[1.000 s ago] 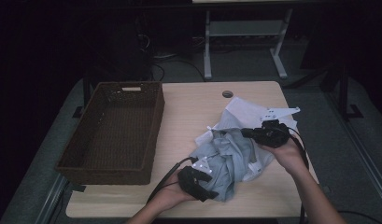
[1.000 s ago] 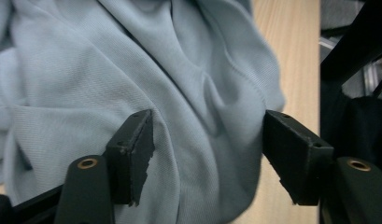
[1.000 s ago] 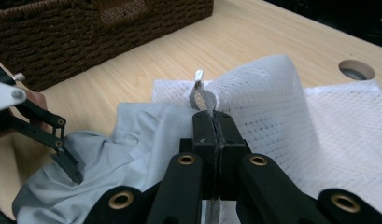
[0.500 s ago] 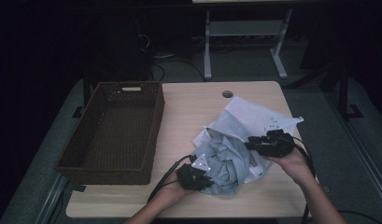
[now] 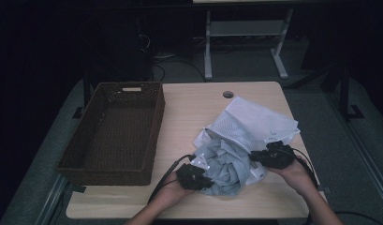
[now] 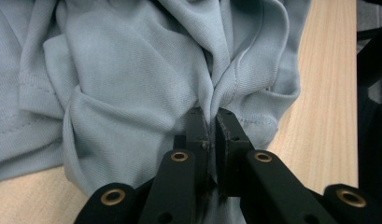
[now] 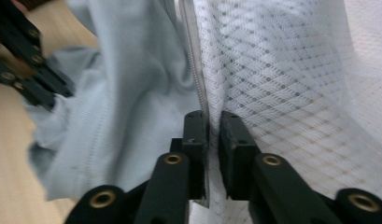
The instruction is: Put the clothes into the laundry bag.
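Observation:
A light grey-blue garment (image 5: 226, 165) lies crumpled at the table's front, half out of a white mesh bag (image 5: 257, 123). My left gripper (image 5: 207, 180) is at the garment's near left side. In the left gripper view its jaws (image 6: 211, 115) have just been closing and pinch a fold of the garment (image 6: 132, 70). My right gripper (image 5: 255, 157) is at the bag's mouth. Its jaws (image 7: 213, 117) have just been closing on the mesh bag's (image 7: 296, 70) seamed edge, with the garment (image 7: 132, 93) to their left. The left gripper (image 7: 25, 60) shows at the upper left of the right gripper view.
A dark brown wicker basket (image 5: 154, 126) stands on the left half of the wooden table (image 5: 194, 105). A round cable hole (image 5: 228, 94) sits near the table's far edge. Beyond the table are a white metal stand (image 5: 245, 33) and cables on the floor.
The right hand has come down and toward the near edge, onto the bag's mouth. The left gripper has stayed at the garment's near side and its jaws have closed on the cloth.

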{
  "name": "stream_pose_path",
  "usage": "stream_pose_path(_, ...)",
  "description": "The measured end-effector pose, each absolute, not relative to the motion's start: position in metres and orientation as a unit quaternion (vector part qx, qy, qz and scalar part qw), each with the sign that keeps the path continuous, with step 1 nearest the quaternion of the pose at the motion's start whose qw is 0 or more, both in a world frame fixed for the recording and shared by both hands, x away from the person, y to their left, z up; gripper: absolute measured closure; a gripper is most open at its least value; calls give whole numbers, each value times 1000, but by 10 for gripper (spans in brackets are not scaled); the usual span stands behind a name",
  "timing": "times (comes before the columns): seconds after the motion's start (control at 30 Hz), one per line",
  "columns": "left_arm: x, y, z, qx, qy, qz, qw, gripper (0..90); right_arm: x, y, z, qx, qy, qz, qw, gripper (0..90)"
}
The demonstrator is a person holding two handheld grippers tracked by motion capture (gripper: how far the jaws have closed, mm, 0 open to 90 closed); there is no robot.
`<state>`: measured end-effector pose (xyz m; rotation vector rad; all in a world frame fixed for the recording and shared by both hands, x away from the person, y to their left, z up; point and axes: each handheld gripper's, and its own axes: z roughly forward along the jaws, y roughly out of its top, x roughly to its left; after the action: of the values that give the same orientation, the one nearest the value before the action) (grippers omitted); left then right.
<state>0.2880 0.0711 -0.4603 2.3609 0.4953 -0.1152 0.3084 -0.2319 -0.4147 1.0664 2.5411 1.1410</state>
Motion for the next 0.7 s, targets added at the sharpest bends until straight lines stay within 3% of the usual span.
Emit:
stream_pose_path(0.1, 289, 75, -452, 898, 200, -63, 387, 860, 305, -234, -403, 353, 842, 400, 76, 876)
stream_pose_path(0.27, 294, 80, -425, 870, 203, -59, 445, 861, 299, -229, -385, 334, 839, 424, 70, 891)
stream_pose_path(0.53, 314, 85, -388, 843, 212, -17, 494, 862, 300, -228, -367, 316, 831, 452, 76, 896)
stream_pose_path(0.7, 339, 61, -378, 837, 219, 18, 502, 861, 298, -227, -348, 303, 826, 466, 94, 896)
